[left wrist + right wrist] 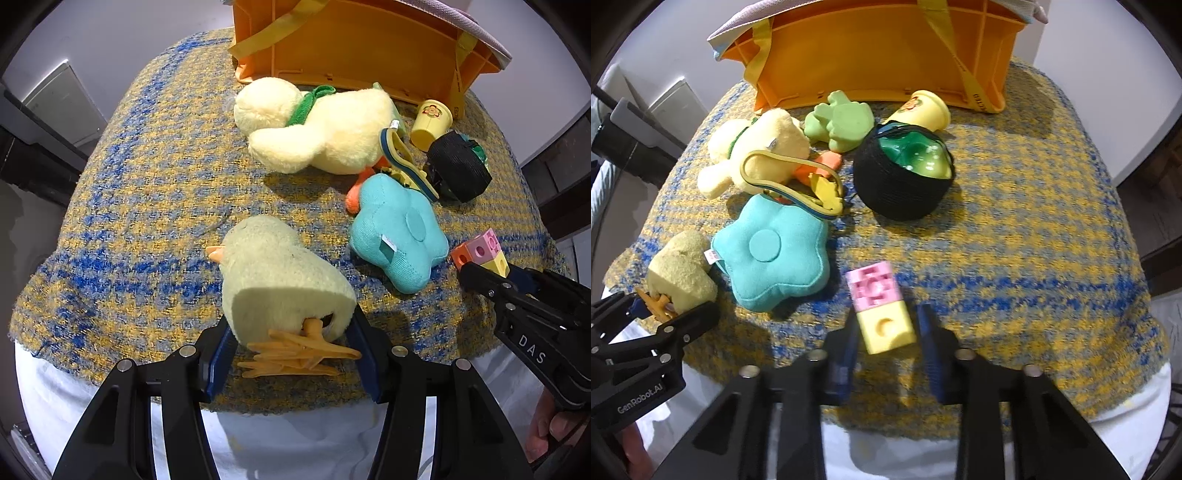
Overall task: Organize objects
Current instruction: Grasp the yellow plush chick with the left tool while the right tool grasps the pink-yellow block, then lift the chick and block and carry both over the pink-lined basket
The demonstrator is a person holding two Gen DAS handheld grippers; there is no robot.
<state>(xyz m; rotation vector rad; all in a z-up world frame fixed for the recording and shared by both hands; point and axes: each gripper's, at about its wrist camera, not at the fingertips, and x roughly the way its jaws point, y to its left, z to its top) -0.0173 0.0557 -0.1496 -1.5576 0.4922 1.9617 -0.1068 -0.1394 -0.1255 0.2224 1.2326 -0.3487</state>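
left gripper (293,350) is clamped on the small fuzzy pale-yellow plush chick (280,273), low by its orange feet, at the near edge of the blue-and-yellow woven cloth (147,184). looks squishy and light, so grabbing the body should work. right gripper (888,332) straddles the pink-and-yellow plastic block stack (881,306), jaws look not quite touching

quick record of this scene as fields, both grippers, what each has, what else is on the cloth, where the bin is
left gripper: shut on chick, pads on its base by the orange feet
right gripper: around block stack, small gap visible at the pads, grip not certain
block stack: pink above yellow
loose toys: duck, star cushion, frog, cup, black ball
surface: cloth
bin: orange, far edge
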